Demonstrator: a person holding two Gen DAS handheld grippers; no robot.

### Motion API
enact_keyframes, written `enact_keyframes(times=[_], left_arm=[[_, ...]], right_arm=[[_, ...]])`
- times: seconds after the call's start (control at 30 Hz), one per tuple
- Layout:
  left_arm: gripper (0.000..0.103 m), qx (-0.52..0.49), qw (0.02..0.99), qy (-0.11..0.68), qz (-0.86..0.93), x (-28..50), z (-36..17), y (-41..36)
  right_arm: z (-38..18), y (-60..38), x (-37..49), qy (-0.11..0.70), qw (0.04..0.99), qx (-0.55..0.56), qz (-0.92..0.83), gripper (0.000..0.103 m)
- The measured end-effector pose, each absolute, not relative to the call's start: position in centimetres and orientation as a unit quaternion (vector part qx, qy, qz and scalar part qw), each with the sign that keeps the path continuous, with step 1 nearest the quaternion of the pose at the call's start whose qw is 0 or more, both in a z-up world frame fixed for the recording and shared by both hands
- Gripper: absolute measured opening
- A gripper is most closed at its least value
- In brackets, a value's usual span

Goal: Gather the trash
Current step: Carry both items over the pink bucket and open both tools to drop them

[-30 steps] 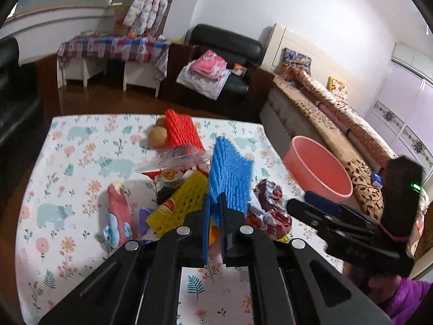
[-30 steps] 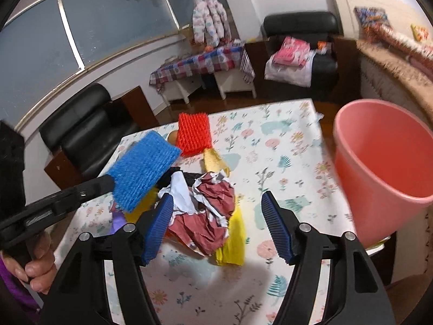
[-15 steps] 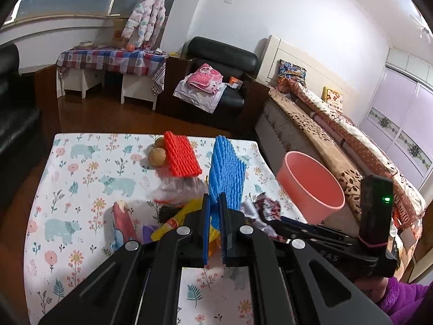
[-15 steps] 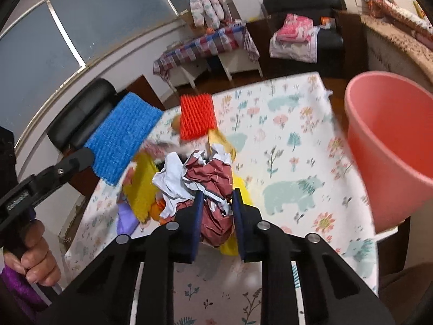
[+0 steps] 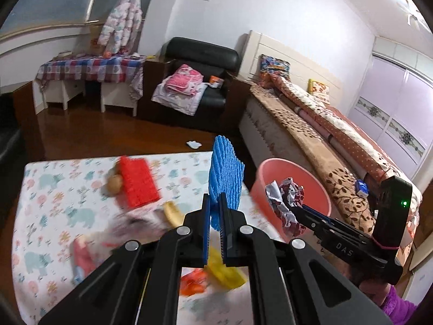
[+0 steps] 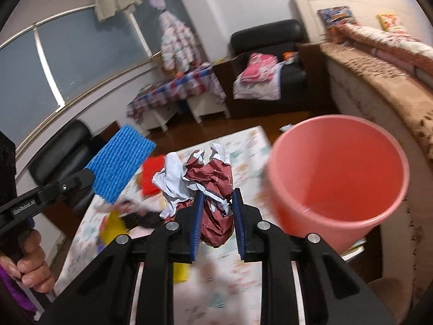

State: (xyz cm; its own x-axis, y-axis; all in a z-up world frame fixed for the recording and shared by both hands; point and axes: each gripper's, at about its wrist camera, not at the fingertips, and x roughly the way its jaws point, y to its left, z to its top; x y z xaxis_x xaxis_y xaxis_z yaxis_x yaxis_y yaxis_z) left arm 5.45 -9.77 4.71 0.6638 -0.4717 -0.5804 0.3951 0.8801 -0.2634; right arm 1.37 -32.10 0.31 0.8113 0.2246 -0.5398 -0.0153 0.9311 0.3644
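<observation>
My left gripper is shut on a blue foam net and holds it upright above the table; it also shows in the right wrist view. My right gripper is shut on a crumpled dark-red and white wrapper, lifted off the table beside the pink bucket. In the left wrist view the wrapper hangs at the near rim of the bucket. A red foam net, a yellow wrapper and other trash lie on the table.
The floral tablecloth covers the table. A brown round fruit sits beside the red net. The bucket stands at the table's right edge, with a bed behind it. A black armchair stands farther back.
My right gripper closed on the crumpled wrapper and lifted it off the pile towards the bucket. My left gripper rose with the blue net still in it.
</observation>
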Motion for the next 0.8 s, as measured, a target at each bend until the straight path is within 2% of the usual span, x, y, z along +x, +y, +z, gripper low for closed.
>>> enact_keyframes(times=[0.47, 0.8], left_arm=[[0.005, -0.016, 0.889, 0.348, -0.296, 8.4, 5.4, -21.4], [0.005, 0.02, 0.869, 0.39, -0.304, 10.0, 2.1, -28.1]], right_arm=[[-0.5, -40.8, 2.0, 0.283, 0.94, 0.183, -0.054, 0.022], [-2.6, -44.2, 2.0, 0.301, 0.927, 0.212, -0.073, 0.022]])
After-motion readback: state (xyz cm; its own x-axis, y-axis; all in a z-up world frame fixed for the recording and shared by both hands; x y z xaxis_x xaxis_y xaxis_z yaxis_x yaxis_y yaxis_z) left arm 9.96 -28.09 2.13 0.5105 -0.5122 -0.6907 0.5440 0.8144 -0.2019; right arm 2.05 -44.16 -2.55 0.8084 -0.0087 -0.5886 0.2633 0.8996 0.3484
